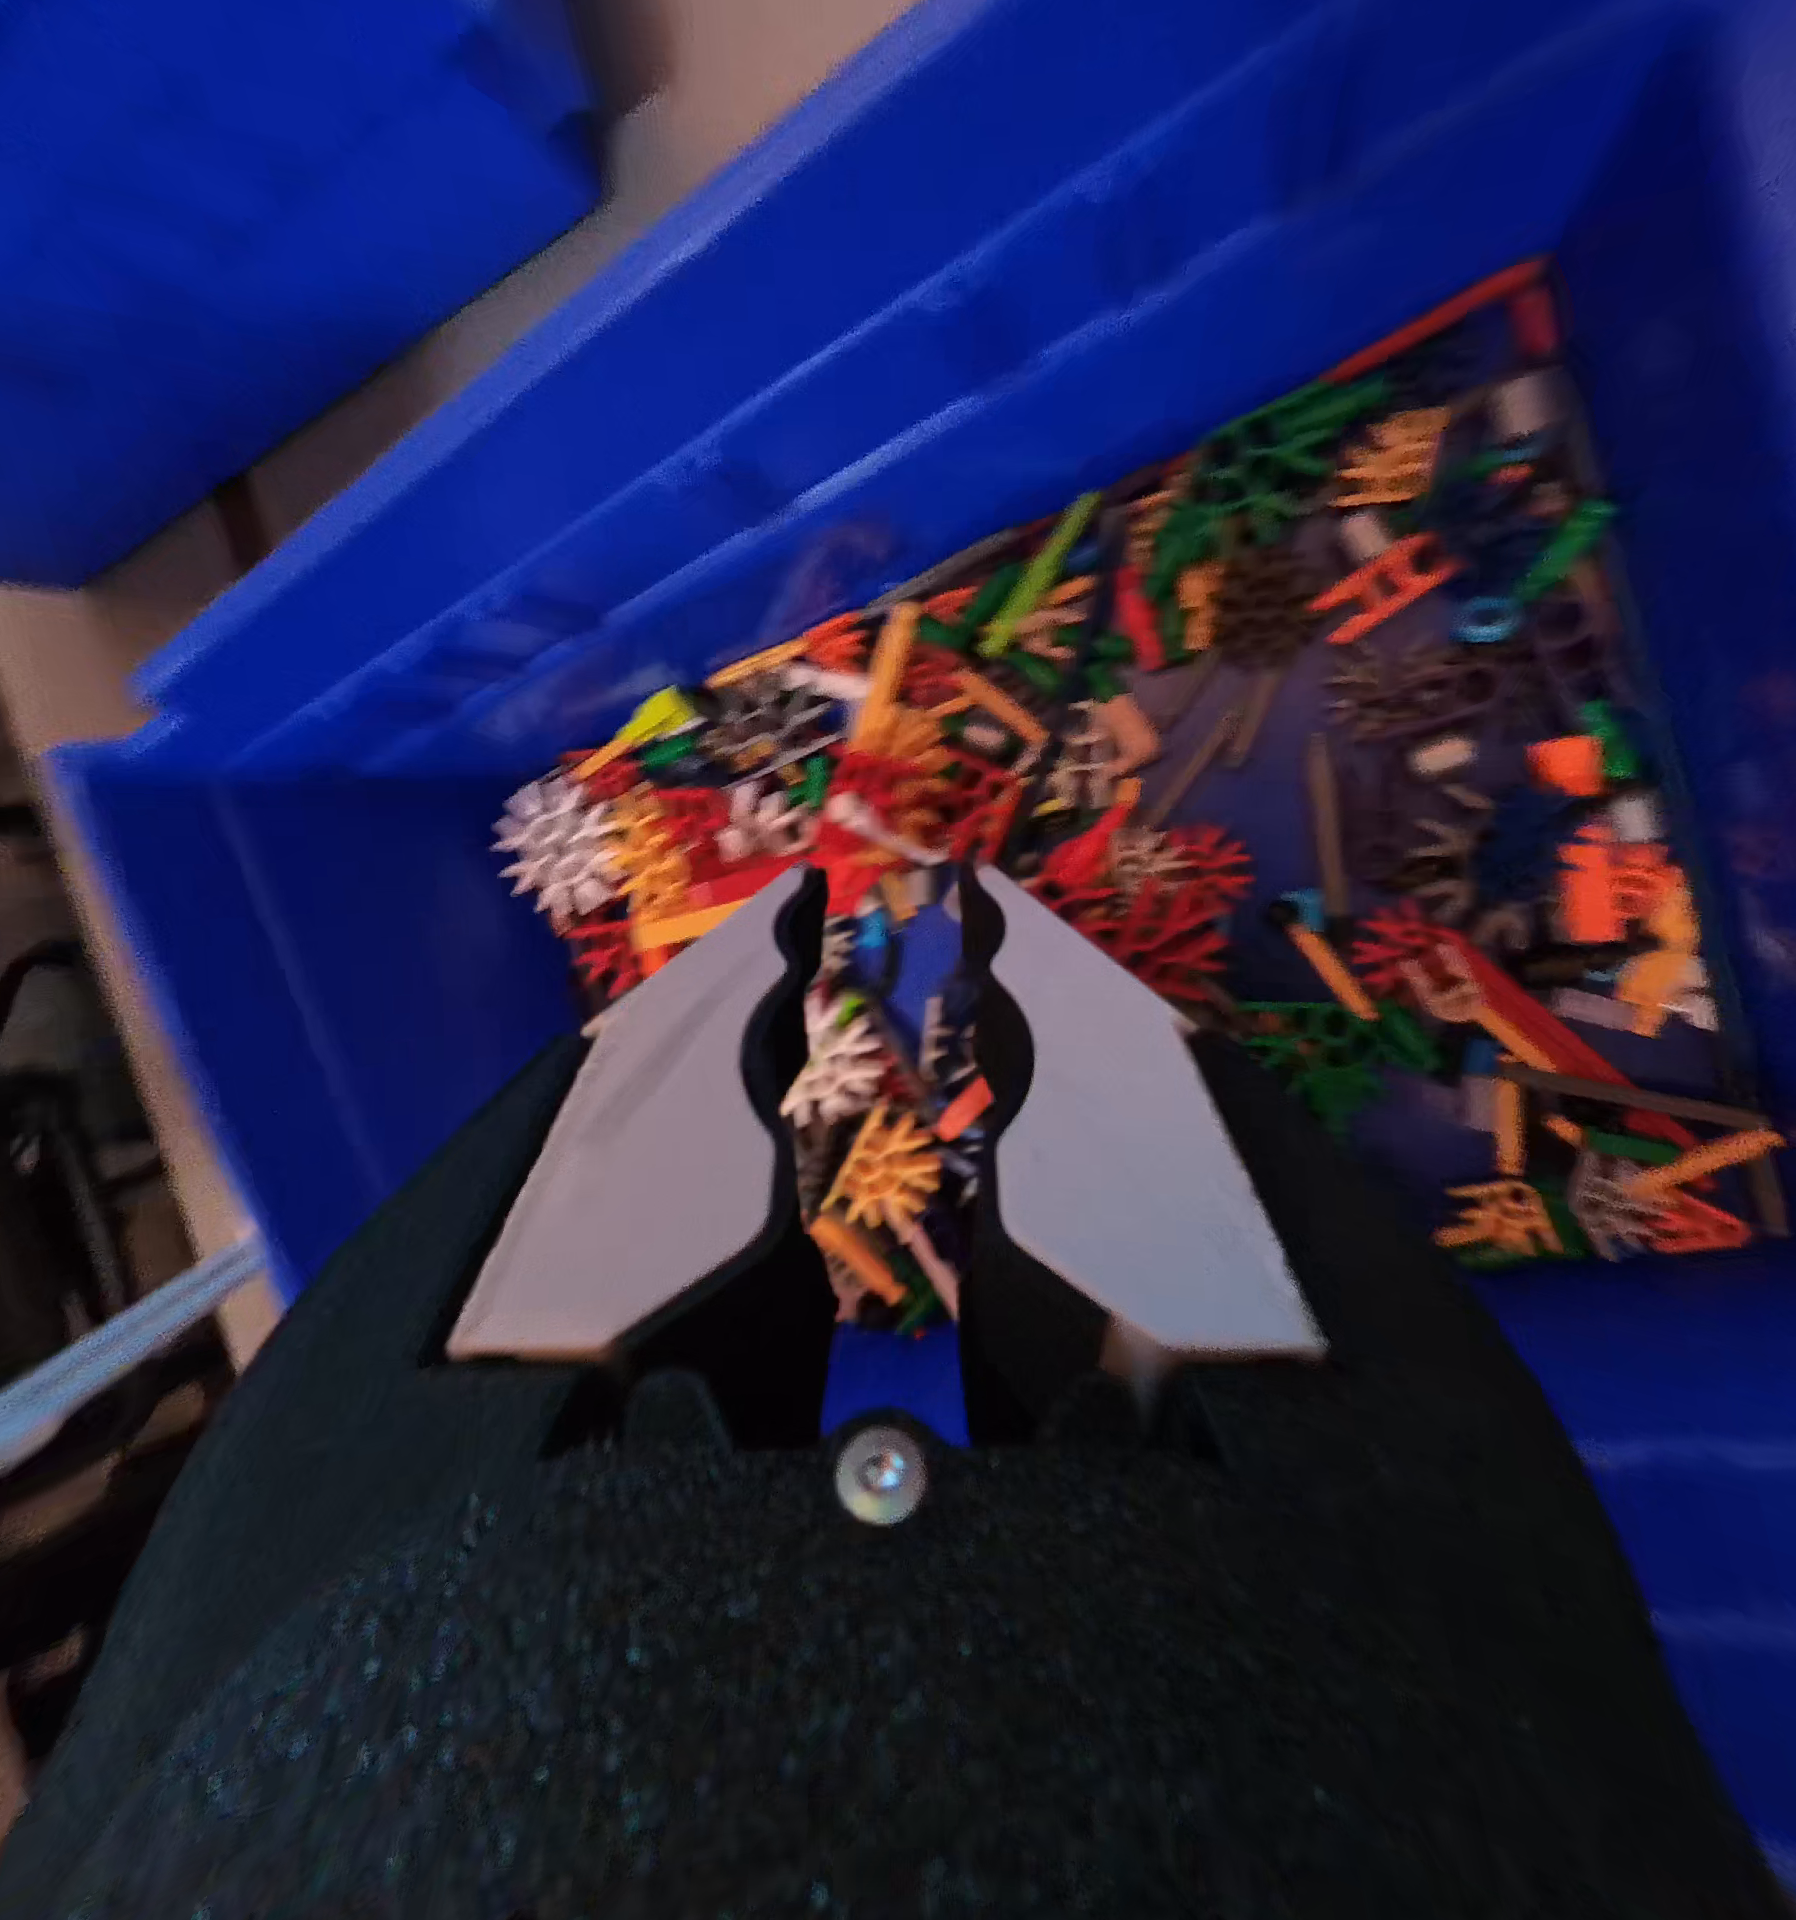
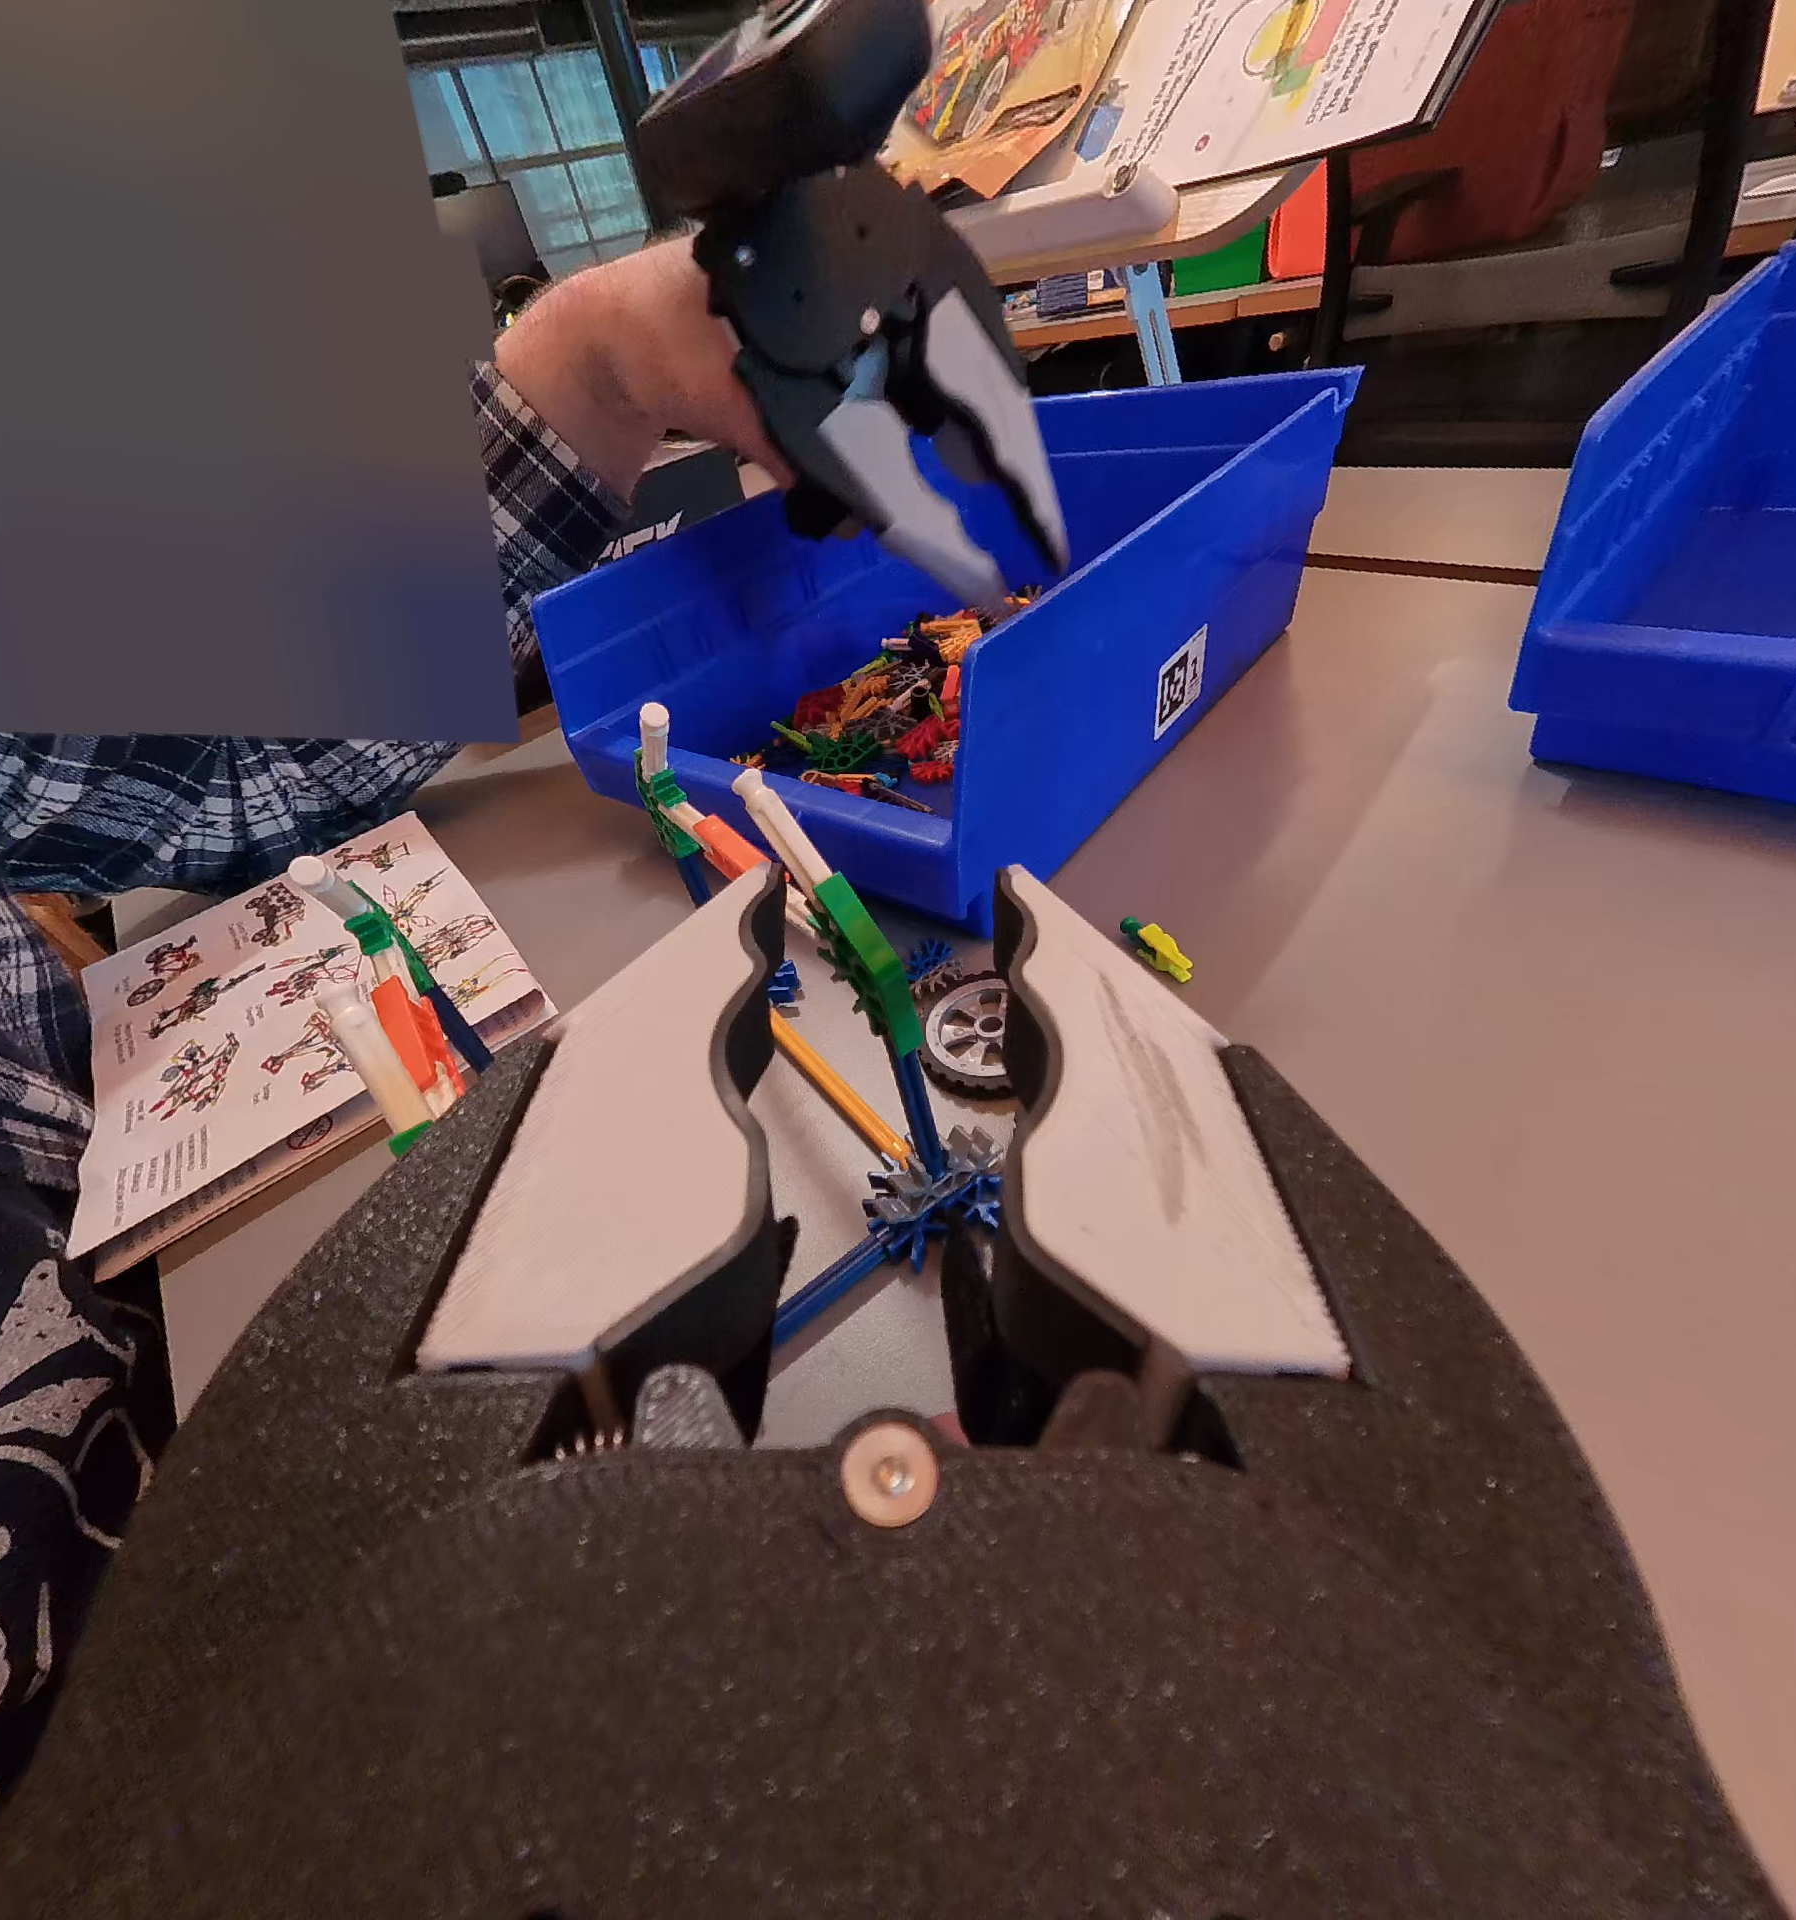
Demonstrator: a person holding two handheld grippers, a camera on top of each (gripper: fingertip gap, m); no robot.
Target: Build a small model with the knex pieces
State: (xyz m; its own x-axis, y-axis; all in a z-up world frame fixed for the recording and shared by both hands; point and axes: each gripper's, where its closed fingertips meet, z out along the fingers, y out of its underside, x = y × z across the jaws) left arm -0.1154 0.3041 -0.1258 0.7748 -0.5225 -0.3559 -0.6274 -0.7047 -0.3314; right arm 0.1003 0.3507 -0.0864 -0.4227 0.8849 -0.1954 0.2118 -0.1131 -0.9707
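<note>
tongs on the left [image 1: 889, 894] hang inside the blue bin [image 2: 1081, 665], tips slightly apart, gripping nothing, just above the heap of colourful plastic pieces [image 1: 1133, 831]. those pieces look light, stiff and spiky, likely to snag together; a single rod or flat connector edge seems the best place to pinch. right tongs [image 2: 889, 914] sit wide apart over the bench [image 2: 1445, 1039], empty, straddling a half-built frame [image 2: 873, 1039] of blue and yellow rods with green and grey connectors. a small wheel [image 2: 967, 1039] lies just beside it. a second blue bin [image 2: 1704, 582] stands well apart; its contents are hidden. a picture booklet [image 2: 250, 997] lies nearby.
</note>
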